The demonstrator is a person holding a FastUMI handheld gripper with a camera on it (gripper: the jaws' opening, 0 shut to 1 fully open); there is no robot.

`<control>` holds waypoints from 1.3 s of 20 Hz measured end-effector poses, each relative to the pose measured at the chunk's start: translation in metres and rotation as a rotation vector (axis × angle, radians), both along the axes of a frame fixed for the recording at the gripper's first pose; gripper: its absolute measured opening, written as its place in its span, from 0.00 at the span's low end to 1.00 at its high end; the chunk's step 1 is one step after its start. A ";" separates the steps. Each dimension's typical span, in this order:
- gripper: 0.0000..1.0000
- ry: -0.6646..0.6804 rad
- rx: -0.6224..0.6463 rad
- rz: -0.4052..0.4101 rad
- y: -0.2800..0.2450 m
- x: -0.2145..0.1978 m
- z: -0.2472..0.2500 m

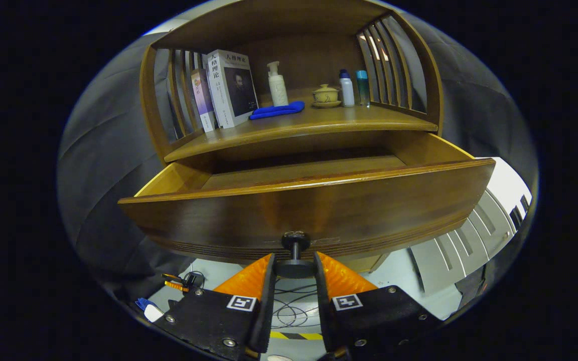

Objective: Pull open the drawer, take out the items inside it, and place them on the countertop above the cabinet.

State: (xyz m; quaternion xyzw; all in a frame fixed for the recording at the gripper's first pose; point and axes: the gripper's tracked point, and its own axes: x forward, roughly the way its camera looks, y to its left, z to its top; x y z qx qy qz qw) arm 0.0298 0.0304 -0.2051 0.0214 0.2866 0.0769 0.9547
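Note:
A dark wooden drawer stands pulled out of the cabinet, right in front of me. Its black knob sits between my fingertips, and my gripper is shut on it, one finger pressing each side. Over the drawer's front wall I see a strip of bare wooden floor inside; the near part of the inside is hidden by that wall. Above it runs the countertop, carrying a folded blue cloth, upright books, a white pump bottle, a lidded tea bowl and two small bottles.
Slatted wooden side rails and a top board enclose the countertop. Below the drawer, the pale floor has thin cables and a yellow-black tape strip. Small tools lie to the left. A white ribbed panel stands to the right.

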 end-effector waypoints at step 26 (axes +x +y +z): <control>0.96 -0.148 -0.017 0.001 -0.015 -0.009 0.112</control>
